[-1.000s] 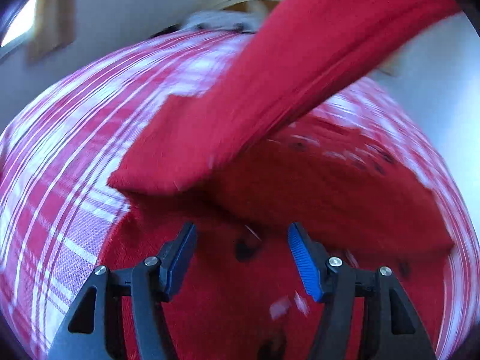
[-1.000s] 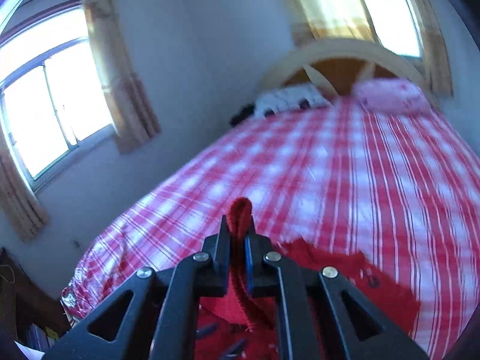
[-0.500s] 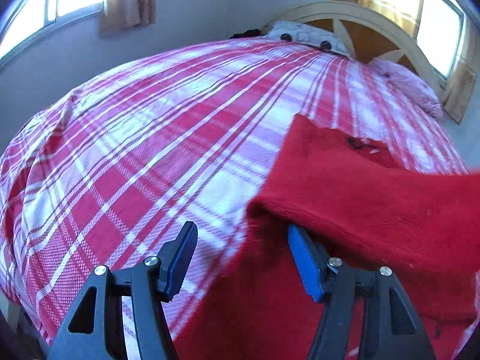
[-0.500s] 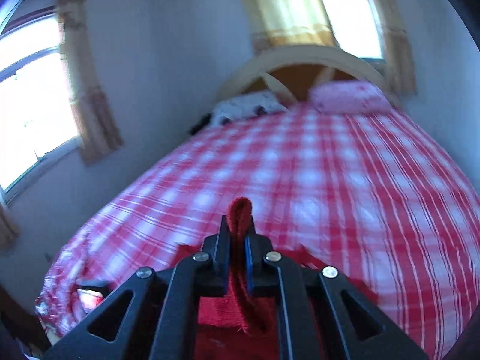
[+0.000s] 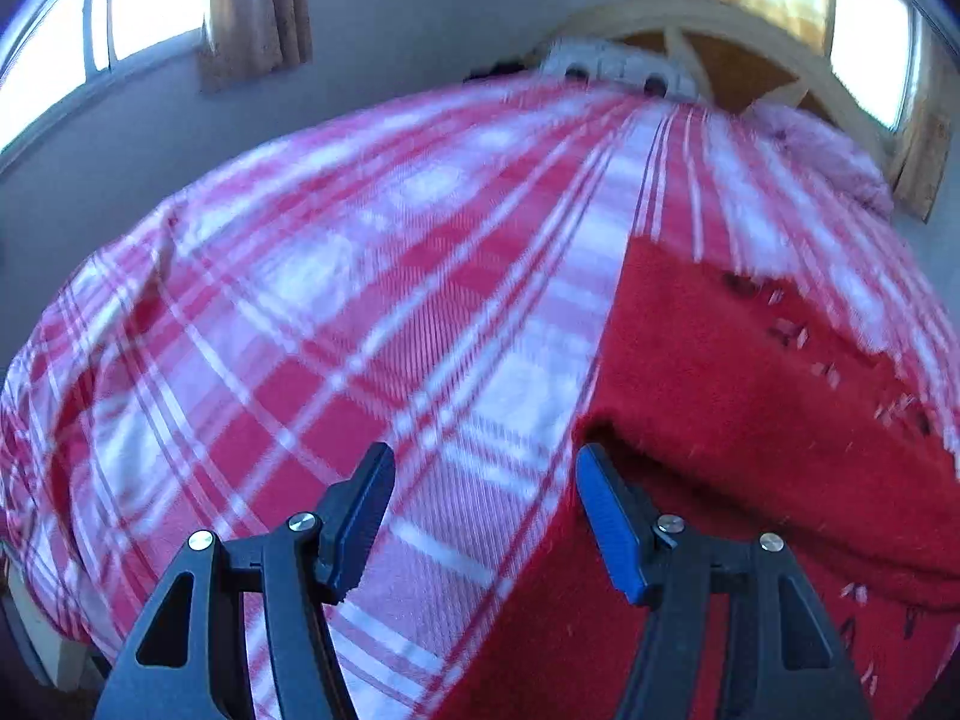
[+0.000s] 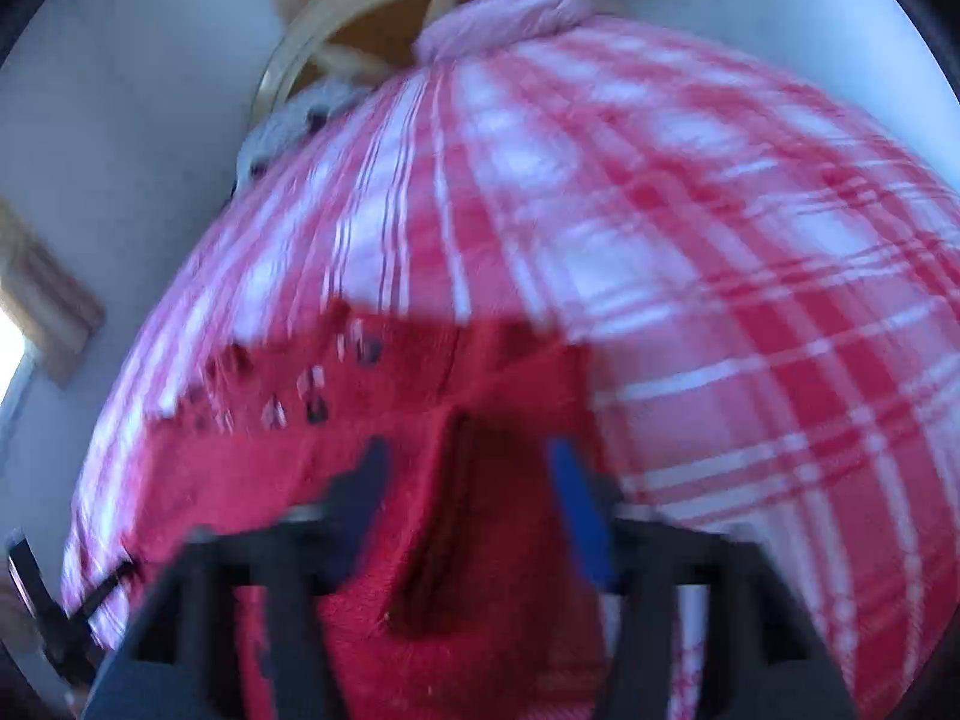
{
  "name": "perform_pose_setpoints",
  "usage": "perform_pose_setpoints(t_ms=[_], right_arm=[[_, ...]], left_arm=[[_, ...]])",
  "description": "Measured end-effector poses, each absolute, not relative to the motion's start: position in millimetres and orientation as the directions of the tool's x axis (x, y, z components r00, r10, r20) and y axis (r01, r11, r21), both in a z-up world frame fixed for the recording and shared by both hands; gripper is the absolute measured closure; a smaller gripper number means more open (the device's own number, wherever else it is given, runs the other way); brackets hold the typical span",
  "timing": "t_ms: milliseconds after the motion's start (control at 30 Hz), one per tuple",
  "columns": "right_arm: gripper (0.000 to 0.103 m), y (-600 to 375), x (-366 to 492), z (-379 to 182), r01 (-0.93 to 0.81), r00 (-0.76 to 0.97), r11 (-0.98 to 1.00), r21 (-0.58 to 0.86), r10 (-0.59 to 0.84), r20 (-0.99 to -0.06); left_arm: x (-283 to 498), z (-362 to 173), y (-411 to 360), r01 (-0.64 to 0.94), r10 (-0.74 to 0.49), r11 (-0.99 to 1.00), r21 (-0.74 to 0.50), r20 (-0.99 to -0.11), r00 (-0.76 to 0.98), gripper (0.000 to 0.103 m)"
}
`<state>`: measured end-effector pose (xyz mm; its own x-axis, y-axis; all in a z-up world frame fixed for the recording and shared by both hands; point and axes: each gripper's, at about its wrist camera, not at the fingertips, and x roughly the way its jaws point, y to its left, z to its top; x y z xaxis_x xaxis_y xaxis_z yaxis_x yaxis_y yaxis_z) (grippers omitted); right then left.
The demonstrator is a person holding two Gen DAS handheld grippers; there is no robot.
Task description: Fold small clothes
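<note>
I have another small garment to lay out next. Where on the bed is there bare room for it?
Bare plaid bedspread runs left of the red garment, up to the pillows by the headboard. More lies right of the garment in the right wrist view. The near edge is crowded: the open left gripper and open right gripper hover at the folded cloth.

Red knitted garment (image 5: 750,396): one
Red-and-white plaid bedspread (image 5: 360,312): one
Pillows: two, a grey spotted one (image 5: 612,69) and a pink one (image 5: 816,150)
Arched wooden headboard (image 5: 720,30): one
</note>
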<state>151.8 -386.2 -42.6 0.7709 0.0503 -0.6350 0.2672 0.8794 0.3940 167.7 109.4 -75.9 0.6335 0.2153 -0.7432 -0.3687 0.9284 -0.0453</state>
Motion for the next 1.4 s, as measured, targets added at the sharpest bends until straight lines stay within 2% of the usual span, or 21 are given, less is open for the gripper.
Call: perform_pose_setpoints(t_ms=[100, 167, 200, 267, 433, 500, 567, 667, 767, 867, 933, 1033, 1100, 1133, 1167, 1267, 1333, 1367, 1400], right_arm=[[0.029, -385.2, 130.0, -17.3, 0.262, 0.813, 0.903, 0.340, -0.017, -0.581], [0.047, -372.6, 126.4, -13.2, 0.219, 0.798, 0.932, 0.288, -0.001, -0.603], [0.050, -363.0, 128.8, -15.8, 0.192, 0.771, 0.946, 0.262, 0.020, -0.637], [0.051, -348.2, 131.0, -28.8, 0.156, 0.731, 0.955, 0.251, 0.060, -0.680], [0.053, -328.0, 153.0, -79.2, 0.150, 0.651, 0.956, 0.251, 0.096, -0.753], [0.063, -320.9, 158.7, -87.2, 0.164, 0.650, 0.969, 0.186, 0.036, -0.759], [0.083, -321.4, 156.7, -82.2, 0.162, 0.658, 0.973, 0.166, 0.019, -0.753], [0.089, -323.1, 150.9, -68.4, 0.153, 0.685, 0.976, 0.155, 0.008, -0.728], [0.089, -322.4, 137.2, -53.8, 0.164, 0.726, 0.980, 0.112, -0.043, -0.687], [0.089, -325.0, 136.0, -68.7, 0.216, 0.686, 0.976, 0.015, -0.141, -0.714], [0.088, -332.0, 139.6, -92.8, 0.214, 0.656, 0.976, 0.046, -0.108, -0.747], [0.085, -332.6, 136.8, -91.8, 0.197, 0.685, 0.979, 0.055, -0.097, -0.722], [0.066, -336.8, 131.9, -78.5, 0.183, 0.709, 0.979, 0.089, -0.069, -0.702], [0.042, -339.3, 126.0, -70.2, 0.198, 0.723, 0.974, 0.109, -0.070, -0.687], [0.029, -343.2, 118.3, -58.1, 0.212, 0.758, 0.967, 0.141, -0.072, -0.648], [0.028, -342.1, 105.4, -29.2, 0.211, 0.822, 0.966, 0.146, -0.095, -0.562], [0.031, -332.0, 106.9, -17.0, 0.180, 0.839, 0.975, 0.132, -0.082, -0.538], [0.044, -324.8, 112.1, -15.2, 0.147, 0.836, 0.981, 0.130, -0.053, -0.547], [0.052, -314.5, 120.7, -15.3, 0.106, 0.823, 0.987, 0.123, -0.018, -0.567]], left_arm=[[175.4, -60.1, 100.7, -0.305, 0.215, 0.952, -0.004, -0.698, 0.683, 0.039], [185.4, -54.4, 90.0, -0.259, 0.200, 0.966, 0.015, -0.677, 0.708, 0.039], [192.2, -53.3, 83.2, -0.232, 0.183, 0.973, 0.020, -0.677, 0.713, 0.039], [205.8, -57.0, 72.2, -0.187, 0.149, 0.982, 0.019, -0.685, 0.713, 0.039], [235.7, -89.5, 56.0, -0.182, 0.220, 0.974, 0.132, -0.732, 0.645, 0.039], [241.1, -103.2, 58.3, -0.179, 0.223, 0.974, 0.141, -0.756, 0.615, 0.038], [241.0, -100.8, 66.9, -0.195, 0.207, 0.975, 0.108, -0.761, 0.615, 0.031], [244.2, -101.1, 78.9, -0.220, 0.187, 0.973, 0.064, -0.777, 0.601, 0.028], [238.0, -92.9, 81.3, -0.230, 0.173, 0.973, 0.030, -0.758, 0.629, 0.028], [240.2, -94.1, 77.8, -0.208, 0.166, 0.977, 0.039, -0.752, 0.638, 0.028], [245.6, -104.5, 76.4, -0.210, 0.189, 0.975, 0.074, -0.773, 0.605, 0.028], [245.0, -102.1, 80.8, -0.224, 0.184, 0.973, 0.055, -0.774, 0.606, 0.027], [241.9, -97.6, 82.2, -0.229, 0.202, 0.971, 0.074, -0.771, 0.604, 0.027], [237.9, -92.7, 84.4, -0.240, 0.219, 0.967, 0.084, -0.758, 0.615, 0.027], [234.8, -87.8, 86.3, -0.251, 0.236, 0.963, 0.094, -0.744, 0.625, 0.027], [231.9, -71.6, 94.9, -0.305, 0.290, 0.946, 0.113, -0.715, 0.636, 0.027], [232.0, -60.4, 97.1, -0.310, 0.265, 0.948, 0.064, -0.699, 0.665, 0.027], [234.4, -56.6, 93.3, -0.292, 0.242, 0.955, 0.049, -0.698, 0.674, 0.027], [237.9, -53.8, 87.3, -0.265, 0.217, 0.963, 0.042, -0.703, 0.677, 0.027]])
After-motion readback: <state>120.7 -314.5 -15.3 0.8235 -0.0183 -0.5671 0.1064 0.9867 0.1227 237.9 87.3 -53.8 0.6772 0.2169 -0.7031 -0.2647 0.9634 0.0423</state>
